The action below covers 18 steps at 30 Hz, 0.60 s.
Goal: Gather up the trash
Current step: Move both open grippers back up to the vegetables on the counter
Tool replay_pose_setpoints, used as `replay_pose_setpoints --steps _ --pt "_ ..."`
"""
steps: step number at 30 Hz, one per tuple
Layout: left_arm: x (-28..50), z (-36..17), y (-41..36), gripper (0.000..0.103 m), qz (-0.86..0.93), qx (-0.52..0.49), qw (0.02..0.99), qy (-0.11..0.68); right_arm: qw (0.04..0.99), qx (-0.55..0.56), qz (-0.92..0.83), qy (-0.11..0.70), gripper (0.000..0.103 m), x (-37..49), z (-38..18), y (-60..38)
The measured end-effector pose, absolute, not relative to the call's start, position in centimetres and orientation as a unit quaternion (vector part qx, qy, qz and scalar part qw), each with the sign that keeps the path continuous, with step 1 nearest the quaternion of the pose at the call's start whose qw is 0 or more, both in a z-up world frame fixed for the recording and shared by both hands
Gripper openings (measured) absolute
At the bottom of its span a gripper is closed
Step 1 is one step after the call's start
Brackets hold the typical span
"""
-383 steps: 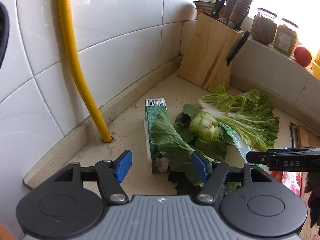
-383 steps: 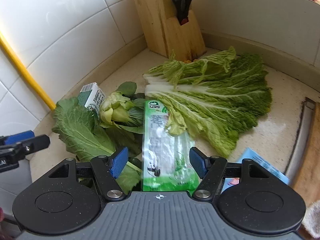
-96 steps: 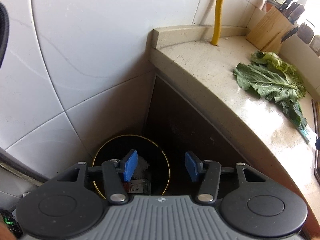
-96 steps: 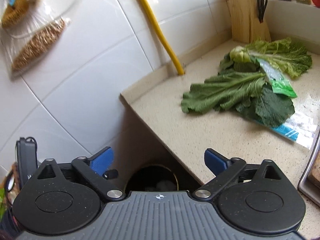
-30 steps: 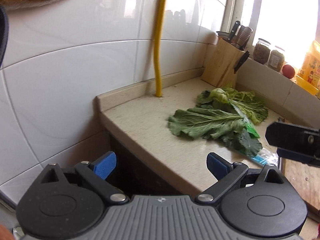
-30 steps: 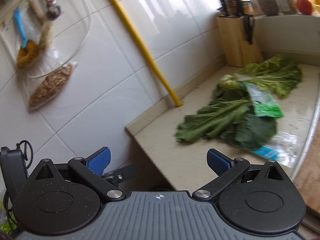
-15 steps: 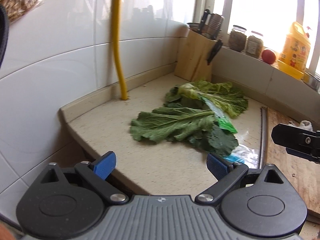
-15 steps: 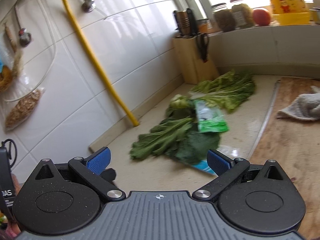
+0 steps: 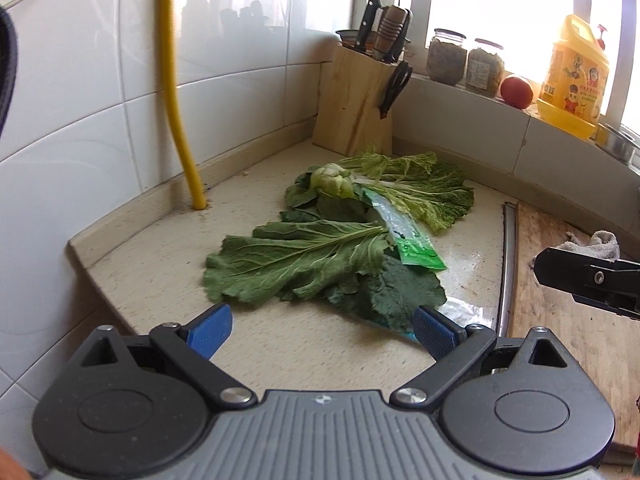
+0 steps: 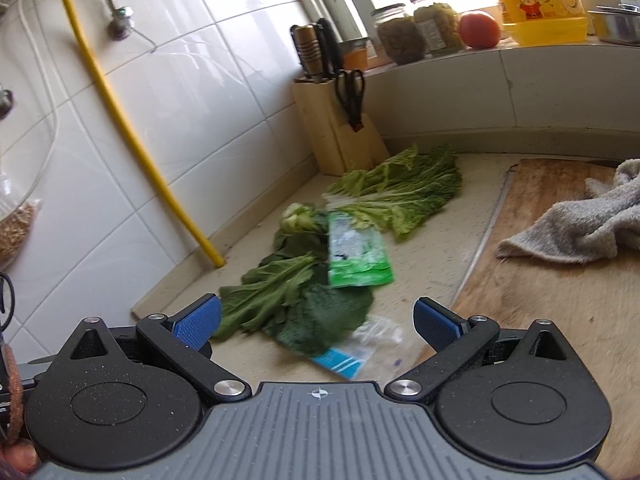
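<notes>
Hovering above the speckled table (image 9: 160, 276), left claw (image 9: 322, 330) and right claw (image 10: 318, 318) both gaped wide, holding nothing. Ahead of both claws lay leafy greens (image 9: 304, 256), with a green plastic wrapper (image 10: 356, 254) resting on them. Nearer, just before the right claw, showed a clear blue-edged wrapper (image 10: 360, 350), partly under a dark leaf. Beyond the greens stood a knife block (image 9: 354, 110). Right of the claws lay a wooden board (image 10: 560, 280) carrying a grey cloth (image 10: 580, 222).
</notes>
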State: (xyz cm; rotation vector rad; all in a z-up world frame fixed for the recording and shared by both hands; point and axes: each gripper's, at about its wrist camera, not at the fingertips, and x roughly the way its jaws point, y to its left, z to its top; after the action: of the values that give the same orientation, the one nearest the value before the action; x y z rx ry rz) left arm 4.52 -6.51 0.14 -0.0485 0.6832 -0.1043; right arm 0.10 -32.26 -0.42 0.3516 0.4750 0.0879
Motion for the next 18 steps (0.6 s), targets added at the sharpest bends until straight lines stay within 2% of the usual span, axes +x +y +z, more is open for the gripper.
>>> replay_pose_setpoints --steps 18 --pt "10.8 0.9 -10.1 0.095 -0.051 0.004 0.941 0.335 0.95 0.183 0.027 0.253 0.103 3.6 -0.3 -36.3"
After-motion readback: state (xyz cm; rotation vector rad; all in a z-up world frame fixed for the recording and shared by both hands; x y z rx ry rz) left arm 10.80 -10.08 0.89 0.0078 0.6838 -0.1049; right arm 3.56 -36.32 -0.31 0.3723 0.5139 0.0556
